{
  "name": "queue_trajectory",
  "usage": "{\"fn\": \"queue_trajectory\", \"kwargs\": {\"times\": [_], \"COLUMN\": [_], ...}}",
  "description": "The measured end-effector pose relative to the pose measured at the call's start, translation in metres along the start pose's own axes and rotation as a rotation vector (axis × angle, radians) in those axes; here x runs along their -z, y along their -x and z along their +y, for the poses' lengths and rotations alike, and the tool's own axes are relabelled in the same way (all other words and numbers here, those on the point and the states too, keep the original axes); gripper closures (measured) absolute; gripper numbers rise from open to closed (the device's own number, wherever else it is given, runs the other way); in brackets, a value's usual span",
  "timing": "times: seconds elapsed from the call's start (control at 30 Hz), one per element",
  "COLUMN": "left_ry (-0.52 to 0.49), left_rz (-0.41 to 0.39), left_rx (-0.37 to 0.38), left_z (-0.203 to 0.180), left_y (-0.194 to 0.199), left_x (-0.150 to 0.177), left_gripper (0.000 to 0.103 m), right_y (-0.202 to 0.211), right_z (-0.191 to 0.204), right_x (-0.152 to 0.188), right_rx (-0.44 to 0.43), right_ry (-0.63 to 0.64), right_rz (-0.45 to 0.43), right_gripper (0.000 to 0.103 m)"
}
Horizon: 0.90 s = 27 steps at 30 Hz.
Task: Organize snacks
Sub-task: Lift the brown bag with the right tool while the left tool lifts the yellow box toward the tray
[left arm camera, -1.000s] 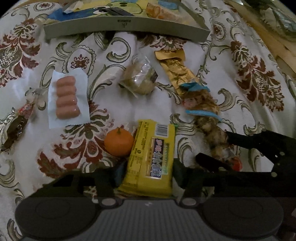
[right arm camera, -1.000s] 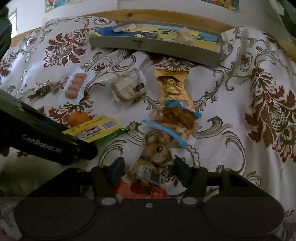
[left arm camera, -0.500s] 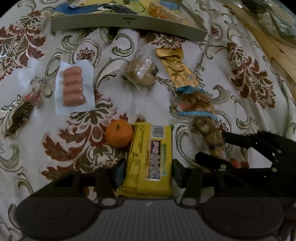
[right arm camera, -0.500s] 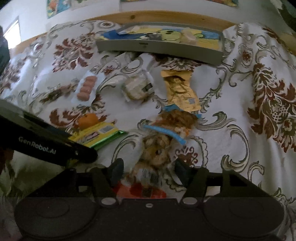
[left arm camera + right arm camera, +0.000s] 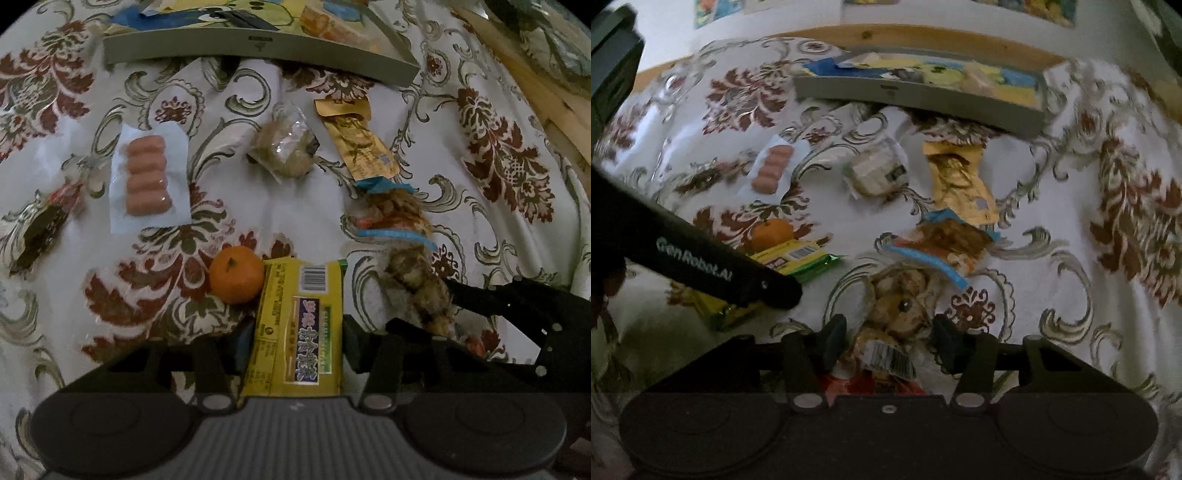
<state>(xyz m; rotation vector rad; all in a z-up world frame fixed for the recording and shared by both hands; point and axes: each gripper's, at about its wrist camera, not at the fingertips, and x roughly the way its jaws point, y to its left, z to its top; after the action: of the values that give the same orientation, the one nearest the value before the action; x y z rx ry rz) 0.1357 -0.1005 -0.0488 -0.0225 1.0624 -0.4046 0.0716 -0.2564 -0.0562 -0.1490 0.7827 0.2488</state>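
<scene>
Fingers flank flat glossy yellow packet; crinkly clear bag.

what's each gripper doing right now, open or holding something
Left gripper: shut on the yellow snack pack.
Right gripper: shut on the clear bag of brown snacks.

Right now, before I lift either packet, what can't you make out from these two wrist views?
- Tray contents: cut off by the top edge in the left view, blurred in the right.
- Near end of the yellow packet: hidden under the left gripper body.
- Clear snack bag: its lower end hidden under the right gripper; label unreadable.
- Dark wrapper: too dim to identify.
</scene>
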Motion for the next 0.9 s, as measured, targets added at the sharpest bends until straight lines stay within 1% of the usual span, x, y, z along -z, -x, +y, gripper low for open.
{"fn": "queue_trajectory", "kwargs": {"times": [0.3,0.53,0.67,0.9], "left_ry": [0.047,0.055,0.071,0.078], "left_rz": [-0.017,-0.024,-0.039,-0.045], "left_rx": [0.028,0.032,0.033,0.032], "left_z": [0.008,0.01,0.013,0.014], "left_y": [0.017,0.023,0.029,0.032], "left_x": [0.007,0.01,0.012,0.013], "left_gripper": [0.051,0.051,0.051,0.051], "right_y": [0.015,0.024,0.028,0.026], "right_z": [0.01,0.025,0.032,0.037], "right_x": [-0.001,0.006,0.005,0.008], "right_rx": [0.034,0.037,0.053,0.086], "right_ry": [0.082,0.176,0.226,0.306], "right_rz": [-0.032,-0.038,-0.061,-0.067], "right_gripper": [0.055,0.059,0.06,0.061]}}
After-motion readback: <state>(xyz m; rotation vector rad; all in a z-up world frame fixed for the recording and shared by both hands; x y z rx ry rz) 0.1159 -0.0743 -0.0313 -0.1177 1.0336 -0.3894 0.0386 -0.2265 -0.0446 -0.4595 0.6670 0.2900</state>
